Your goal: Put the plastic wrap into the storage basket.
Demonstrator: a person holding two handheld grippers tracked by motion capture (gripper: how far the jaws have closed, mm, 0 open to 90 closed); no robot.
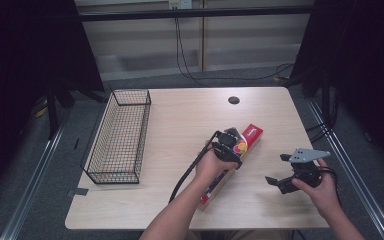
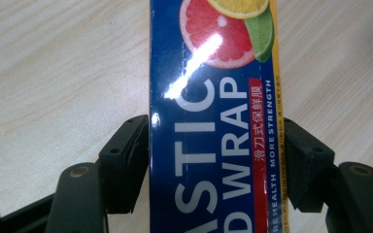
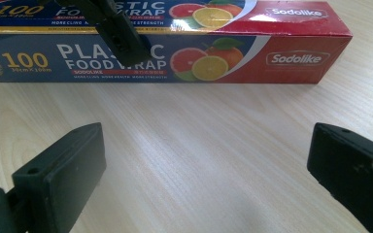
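Blue and red cardboard marks the box of plastic food wrap (image 1: 231,160), a long narrow carton lying flat on the pale wood surface (image 1: 180,115), slanting from the near edge up toward the middle. Its red end carries a white brand label and points away from the person; fruit pictures sit beside that end.

The left gripper (image 1: 228,148) comes down over the carton around its middle, one black jaw pressed against each long side, so it is closed on the box. In the left gripper view both jaw pads touch the carton's edges, with the lettering and a grapefruit slice between them (image 2: 213,97).

The right gripper (image 1: 278,171) hovers over bare wood just to the right of the carton, apart from it, held in the person's right hand (image 1: 322,192). Its jaws stand wide apart with nothing between them; in the right gripper view the carton (image 3: 252,53) lies across the far side, with one jaw of the other gripper against its side.

A black wire basket (image 1: 120,135) stands at the left part of the surface, well apart from the box. A small dark round hole (image 1: 233,100) sits near the far edge.
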